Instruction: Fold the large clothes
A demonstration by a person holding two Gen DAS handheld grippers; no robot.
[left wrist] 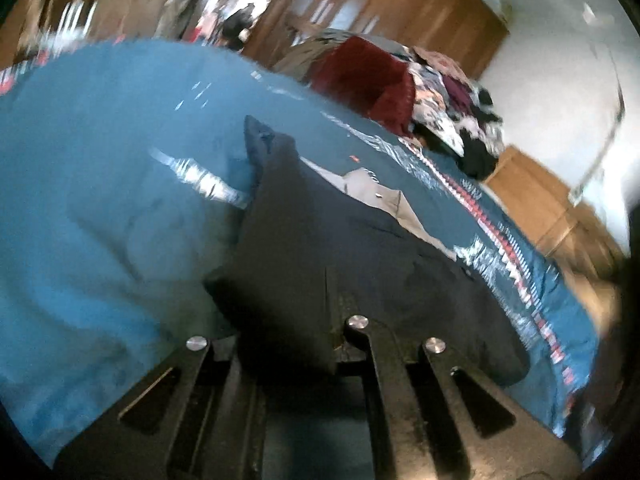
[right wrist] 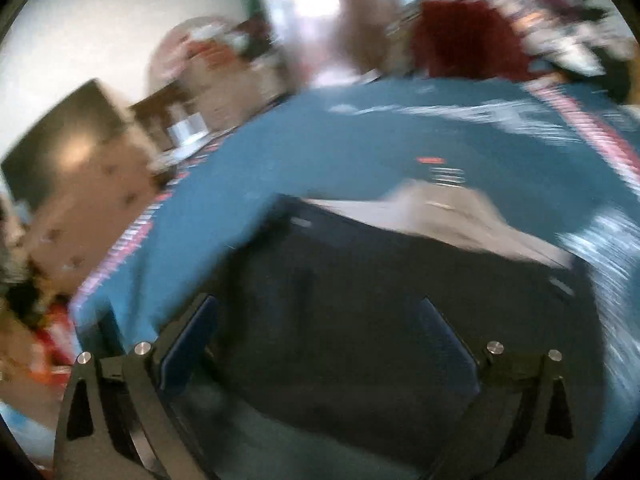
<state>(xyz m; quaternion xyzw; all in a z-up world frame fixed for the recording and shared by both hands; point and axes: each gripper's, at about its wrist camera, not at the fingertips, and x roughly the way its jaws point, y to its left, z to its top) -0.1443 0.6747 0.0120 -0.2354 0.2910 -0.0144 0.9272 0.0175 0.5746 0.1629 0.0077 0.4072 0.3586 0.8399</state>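
A: On the bed, a dark navy garment (left wrist: 320,240) is laid over the teal bedspread (left wrist: 100,200), with a beige garment (left wrist: 376,192) lying just beyond it and partly covered by the navy edge

B: Left hand-held gripper (left wrist: 332,340)?

A: Clamped onto a fold of the dark navy garment, which is seen bunched right at the fingertips. Jaws drawn close together

B: Right one?

A: Right hand-held gripper (right wrist: 320,332) is seen spread wide, the fingers (right wrist: 188,336) poised over the near part of the same garment. Contact can't be confirmed, view is heavily motion-blurred

B: Anything else on the bed?

A: A mixed clothes pile (left wrist: 440,96), dark red piece in front, is sat at the far end, well apart from the navy one
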